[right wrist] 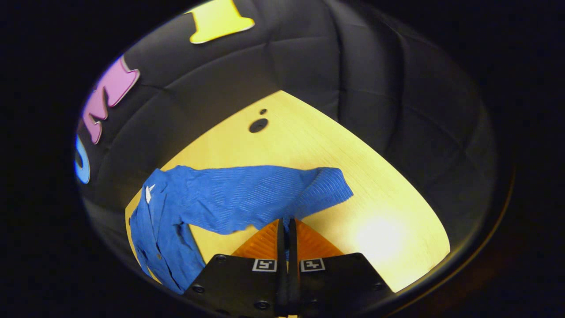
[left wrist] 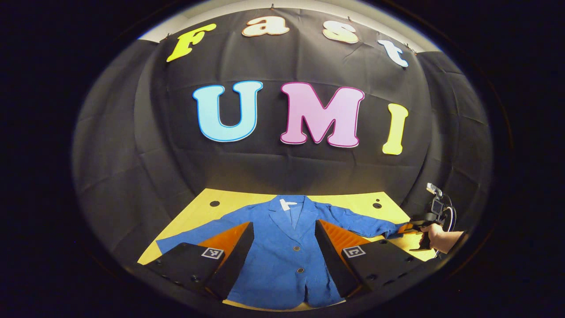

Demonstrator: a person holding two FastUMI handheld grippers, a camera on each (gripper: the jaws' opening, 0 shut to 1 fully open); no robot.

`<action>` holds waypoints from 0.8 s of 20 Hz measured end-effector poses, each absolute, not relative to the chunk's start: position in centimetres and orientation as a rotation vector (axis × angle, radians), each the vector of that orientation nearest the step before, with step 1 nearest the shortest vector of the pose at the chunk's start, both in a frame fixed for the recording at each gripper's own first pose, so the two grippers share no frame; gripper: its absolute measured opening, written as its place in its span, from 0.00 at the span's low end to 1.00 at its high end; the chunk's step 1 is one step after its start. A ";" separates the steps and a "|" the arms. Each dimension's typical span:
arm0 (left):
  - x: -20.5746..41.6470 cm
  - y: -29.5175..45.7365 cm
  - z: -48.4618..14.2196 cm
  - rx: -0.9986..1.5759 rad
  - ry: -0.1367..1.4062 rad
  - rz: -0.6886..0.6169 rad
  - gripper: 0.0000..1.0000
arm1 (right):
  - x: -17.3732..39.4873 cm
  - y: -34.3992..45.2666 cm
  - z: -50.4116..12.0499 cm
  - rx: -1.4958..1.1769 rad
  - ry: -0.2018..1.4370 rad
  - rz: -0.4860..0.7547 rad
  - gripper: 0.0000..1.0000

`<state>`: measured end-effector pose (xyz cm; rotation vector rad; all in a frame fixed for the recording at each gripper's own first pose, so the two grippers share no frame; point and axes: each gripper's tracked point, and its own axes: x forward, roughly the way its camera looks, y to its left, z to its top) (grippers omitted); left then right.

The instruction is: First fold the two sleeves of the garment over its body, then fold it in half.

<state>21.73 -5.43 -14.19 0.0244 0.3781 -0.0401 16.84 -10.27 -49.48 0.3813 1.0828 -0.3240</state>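
- Across the yellow bench (left wrist: 353,204), in the left gripper view, the blue jacket (left wrist: 278,256) lies flat, collar toward the far edge — the left gripper (left wrist: 284,260) hangs over its front, fingers wide apart. A hand (left wrist: 441,238) holds the right gripper (left wrist: 408,228) at the sleeve cuff near the right edge.
- Seen in the right gripper view, the right gripper's fingers are pressed together on the sleeve (right wrist: 265,194) — lifted slightly.

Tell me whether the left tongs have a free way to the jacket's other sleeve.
Probably yes: the left tongs hang open above the jacket, and its outstretched sleeve lies flat on the table, uncovered.
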 end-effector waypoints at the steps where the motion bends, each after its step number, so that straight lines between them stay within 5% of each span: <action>1: 21.3 -4.9 -14.3 0.015 0.380 -0.028 0.80 | 18.0 -8.8 -48.5 0.358 1.069 -0.281 0.05; 9: 17.6 -0.5 -14.6 -0.025 0.381 0.067 0.80 | 25.5 8.5 -44.1 0.358 1.017 0.021 0.04; 16: 14.9 4.8 -16.4 -0.079 0.405 0.182 0.80 | 27.0 31.2 -43.0 0.376 1.033 0.324 0.05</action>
